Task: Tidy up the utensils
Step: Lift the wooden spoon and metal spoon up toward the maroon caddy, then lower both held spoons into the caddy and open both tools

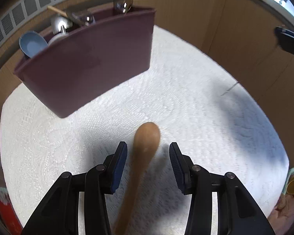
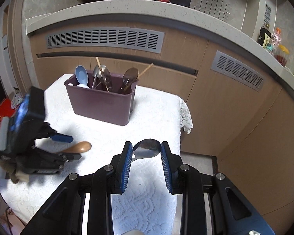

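- Left wrist view: the left gripper (image 1: 148, 146) points down at a white lace cloth (image 1: 196, 117). Its jaws stand apart, released, with a wooden spoon (image 1: 145, 146) lying between them; the pads do not press it. The picture is blurred.
- Beyond it a purple bin (image 1: 92, 64) stands on the cloth. A blue spoon (image 1: 31, 44) sits at its left end, then a steel spoon (image 1: 59, 24), a clear brown spoon (image 1: 123, 0) and wooden sticks (image 1: 56, 10).
- Right wrist view: the right gripper (image 2: 147, 146) has a metal spoon (image 2: 147, 148) at its tips, bowl between the blue pads; whether they clench it I cannot tell.
- The bin (image 2: 102, 103) stands at the cloth's (image 2: 147, 195) far side, well apart from both grippers, and holds the blue spoon (image 2: 81, 74), steel spoon (image 2: 97, 72), brown spoon (image 2: 130, 74) and sticks (image 2: 146, 69).
- At left, the left gripper (image 2: 70, 145) straddles the wooden spoon (image 2: 82, 146), near the metal spoon.
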`<state>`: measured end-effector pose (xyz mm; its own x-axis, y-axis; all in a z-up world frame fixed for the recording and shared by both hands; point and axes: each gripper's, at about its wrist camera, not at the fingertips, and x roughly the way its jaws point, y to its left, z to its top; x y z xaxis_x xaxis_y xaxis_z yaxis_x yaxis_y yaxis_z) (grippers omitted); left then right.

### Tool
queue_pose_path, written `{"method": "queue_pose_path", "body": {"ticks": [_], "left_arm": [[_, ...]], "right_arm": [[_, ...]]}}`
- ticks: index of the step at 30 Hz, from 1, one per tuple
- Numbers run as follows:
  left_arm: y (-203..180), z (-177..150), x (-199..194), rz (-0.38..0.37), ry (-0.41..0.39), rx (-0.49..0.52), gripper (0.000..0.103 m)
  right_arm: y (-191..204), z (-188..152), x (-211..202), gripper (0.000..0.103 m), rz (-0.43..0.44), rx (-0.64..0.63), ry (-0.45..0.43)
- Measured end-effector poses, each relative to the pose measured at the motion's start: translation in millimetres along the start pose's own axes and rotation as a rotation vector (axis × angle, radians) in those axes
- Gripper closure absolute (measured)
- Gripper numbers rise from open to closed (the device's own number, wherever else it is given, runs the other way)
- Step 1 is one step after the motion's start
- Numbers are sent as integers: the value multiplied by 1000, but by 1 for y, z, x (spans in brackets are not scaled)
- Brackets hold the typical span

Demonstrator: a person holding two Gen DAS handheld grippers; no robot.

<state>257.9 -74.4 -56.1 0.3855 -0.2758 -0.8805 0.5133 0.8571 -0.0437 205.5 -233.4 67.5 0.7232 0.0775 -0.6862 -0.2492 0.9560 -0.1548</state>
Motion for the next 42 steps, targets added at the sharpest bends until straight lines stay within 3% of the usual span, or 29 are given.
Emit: {"method": "queue_pose_path", "body": {"ticks": [2,4,9,15,21,26,30,36,39,42], "left_arm": [[2,0,7,3,12,-19,58],[1,2,6,11,-8,-37,72],[-1,-9,-10,10,-108,-118,72],[9,-23,-94,39,-424,-256,73],[20,19,-195,47,-700,-237,76],[37,76,-231,67,-814,-223,80],[64,99,-234,68,-826,-239,80],[88,105,-217,70,-772,-267,80],[92,97,-191,25,-698,-255,80],[77,87,-153,-37,-575,-154,78]], "right_arm": [[1,-1,2,76,5,-3,6],[3,0,5,76,13,-7,11],[14,2,10,76,32,-28,23],[28,7,5,76,46,-60,3],[27,61,-37,76,35,-61,-178],[29,123,-74,76,-15,-102,-335],[35,156,-68,76,-40,-131,-349],[44,171,-22,76,-51,-170,-251],[42,169,-1,76,-58,-157,-198],[37,162,10,76,-50,-146,-167]]}}
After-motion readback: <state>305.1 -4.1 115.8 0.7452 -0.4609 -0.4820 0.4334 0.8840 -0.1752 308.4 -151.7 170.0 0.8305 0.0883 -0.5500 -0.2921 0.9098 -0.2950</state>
